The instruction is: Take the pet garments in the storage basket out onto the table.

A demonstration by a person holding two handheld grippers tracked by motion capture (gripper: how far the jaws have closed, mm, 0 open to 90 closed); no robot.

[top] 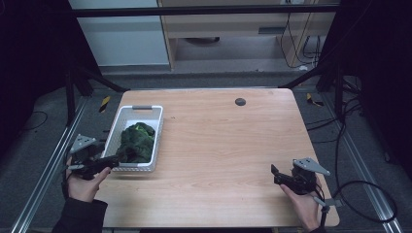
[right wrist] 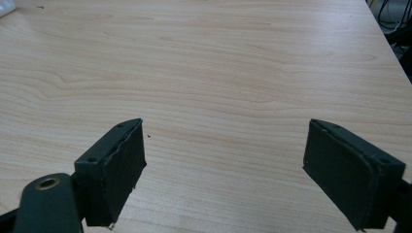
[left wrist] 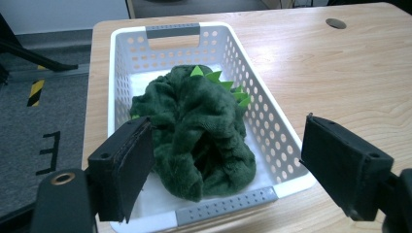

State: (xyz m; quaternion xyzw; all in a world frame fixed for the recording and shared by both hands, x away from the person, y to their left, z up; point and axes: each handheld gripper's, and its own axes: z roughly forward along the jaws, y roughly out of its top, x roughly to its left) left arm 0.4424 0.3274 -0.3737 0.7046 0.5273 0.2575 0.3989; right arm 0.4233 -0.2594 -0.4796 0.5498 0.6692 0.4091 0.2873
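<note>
A white perforated basket (top: 154, 141) with grey handles stands on the left part of the wooden table. A dark green plush toy (top: 137, 143) with light green spikes lies in it. My left gripper (top: 109, 162) hovers at the basket's near end, open. In the left gripper view its jaws stand wide apart on either side of the plush toy (left wrist: 194, 126), with the basket's (left wrist: 272, 131) near rim just below; the left gripper (left wrist: 226, 145) holds nothing. My right gripper (top: 275, 174) sits near the table's front right, open over bare wood, and the right gripper (right wrist: 226, 131) is empty.
A small black round grommet (top: 240, 101) is set into the table near its far edge. Bare wood spreads between the basket and the right gripper. Dark frame struts and cables (top: 369, 189) lie on the floor around the table.
</note>
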